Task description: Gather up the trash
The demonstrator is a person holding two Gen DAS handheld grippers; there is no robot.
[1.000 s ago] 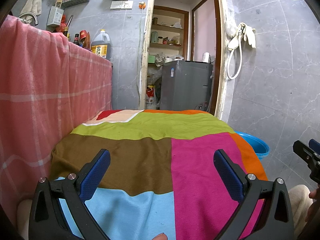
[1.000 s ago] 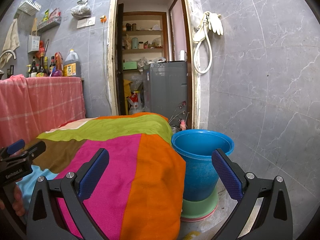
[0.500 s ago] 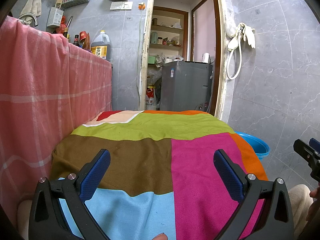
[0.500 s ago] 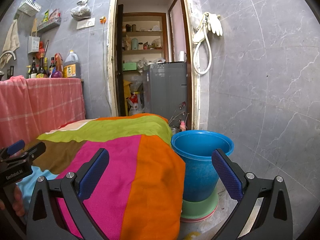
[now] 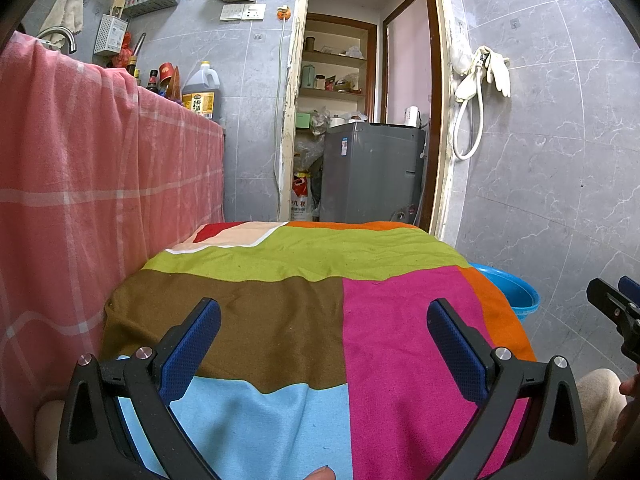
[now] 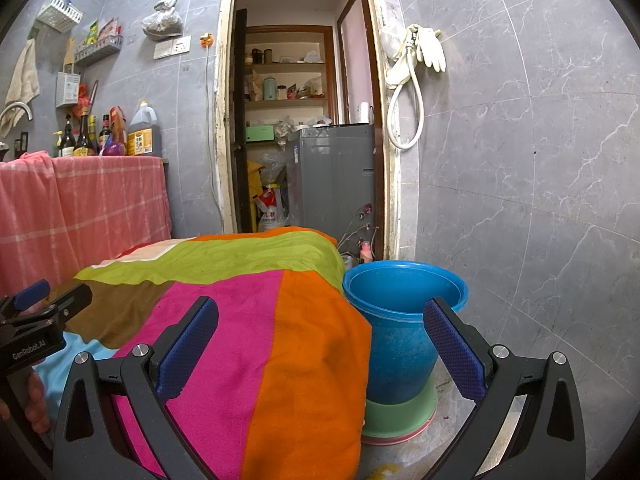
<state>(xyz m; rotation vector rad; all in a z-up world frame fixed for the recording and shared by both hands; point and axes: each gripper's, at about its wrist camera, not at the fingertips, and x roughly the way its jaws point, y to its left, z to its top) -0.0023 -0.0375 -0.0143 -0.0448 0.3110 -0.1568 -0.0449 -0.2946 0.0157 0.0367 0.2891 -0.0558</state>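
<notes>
A table draped in a colour-block cloth fills the foreground of both views; I see no loose trash on it. My left gripper hovers open over the brown and magenta patches, nothing between its blue pads. My right gripper is open at the table's right edge, above the orange patch. A blue bucket stands on the floor right of the table, stacked in a green basin. Each gripper shows at the edge of the other's view.
A pink checked cloth covers a counter along the left, with bottles and an oil jug on top. Ahead, an open doorway shows a grey appliance and shelves. A grey tiled wall closes the right side.
</notes>
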